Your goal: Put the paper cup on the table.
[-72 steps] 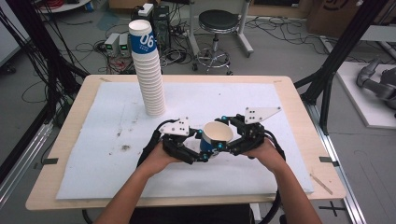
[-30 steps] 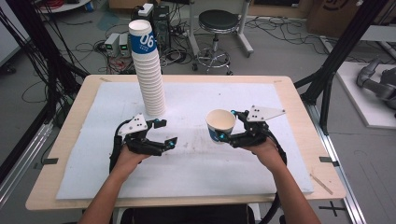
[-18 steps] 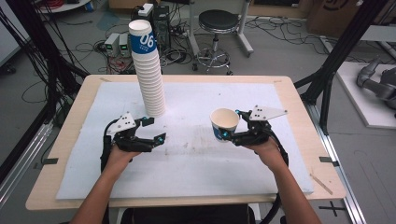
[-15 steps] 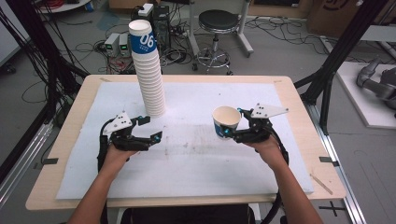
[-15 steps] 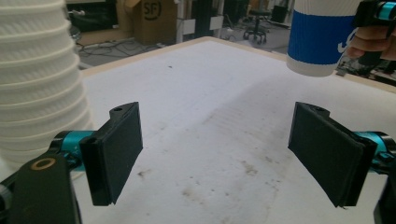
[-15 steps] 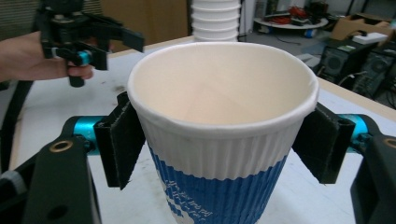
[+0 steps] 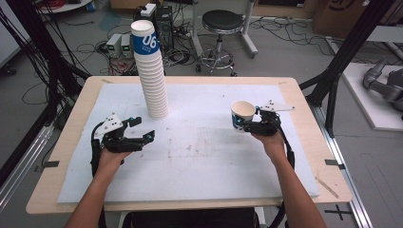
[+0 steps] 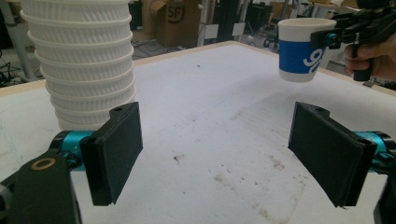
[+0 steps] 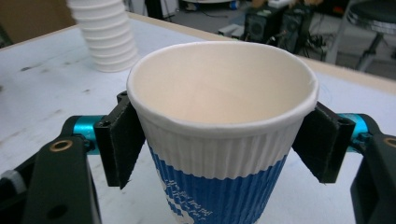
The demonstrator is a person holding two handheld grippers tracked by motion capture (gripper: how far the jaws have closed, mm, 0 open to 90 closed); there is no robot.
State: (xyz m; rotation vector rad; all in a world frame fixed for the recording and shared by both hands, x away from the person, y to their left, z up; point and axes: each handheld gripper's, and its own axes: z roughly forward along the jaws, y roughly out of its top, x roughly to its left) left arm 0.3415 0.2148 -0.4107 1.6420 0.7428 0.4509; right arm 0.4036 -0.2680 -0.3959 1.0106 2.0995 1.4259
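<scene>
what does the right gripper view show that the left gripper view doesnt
Right gripper view: the paper cup's empty inside, and black pads pressed on its ribbed wall just under the rim.

Left gripper view: the left gripper with jaws wide apart and nothing between them, and the cup hanging above the table in the right gripper.

Both: the cup, the white cup stack and the table.

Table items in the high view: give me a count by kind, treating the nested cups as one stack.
Stack of paper cups: 1
Single paper cup, clamped upright in the right gripper: 1
Grippers, that one plus the left gripper, open with nothing between its jaws: 2
White mat on the table: 1
Total: 5
</scene>
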